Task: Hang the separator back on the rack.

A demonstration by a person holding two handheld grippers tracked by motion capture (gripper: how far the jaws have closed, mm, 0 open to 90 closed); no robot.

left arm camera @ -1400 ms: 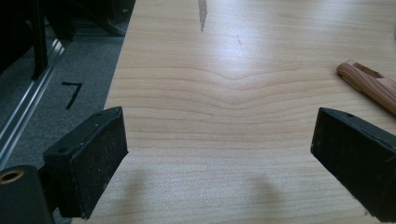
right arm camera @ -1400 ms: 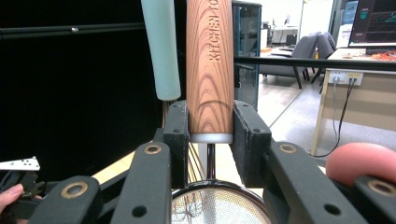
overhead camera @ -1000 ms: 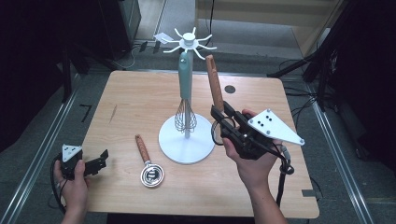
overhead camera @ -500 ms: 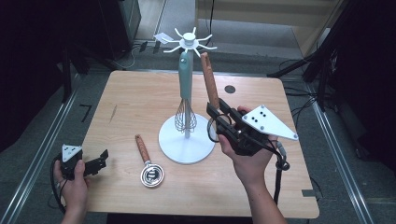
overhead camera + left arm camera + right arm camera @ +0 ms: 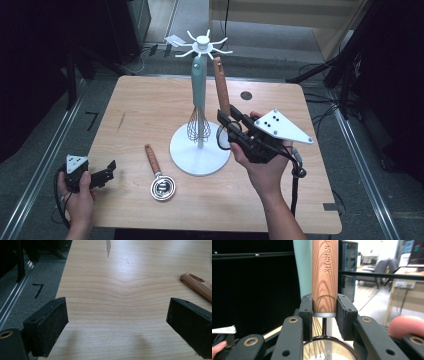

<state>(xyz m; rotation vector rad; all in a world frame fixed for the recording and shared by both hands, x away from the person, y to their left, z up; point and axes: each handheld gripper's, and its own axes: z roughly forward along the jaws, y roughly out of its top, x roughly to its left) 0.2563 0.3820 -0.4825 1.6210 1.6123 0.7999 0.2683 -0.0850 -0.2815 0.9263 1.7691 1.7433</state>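
Right gripper (image 5: 226, 121) clamped on wooden handle of strainer (image 5: 325, 272), held upright, handle top near hooks of utensil stand (image 5: 201, 85), mesh bowl below jaws. Whisk (image 5: 198, 128) hangs on stand. Left gripper (image 5: 102, 175) wide, nothing between jaws, low over surface (image 5: 145, 107) corner. Second wooden-handled strainer (image 5: 159, 176) lies flat.

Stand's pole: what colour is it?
Pale teal pole on a white base; clearest in the high view.

"KITCHEN T…", cut off at the frame's top edge, runs lengthwise along the wooden strainer handle (image 5: 325, 277); a black "7" mark (image 5: 92, 120) sits on the floor beside the tabletop
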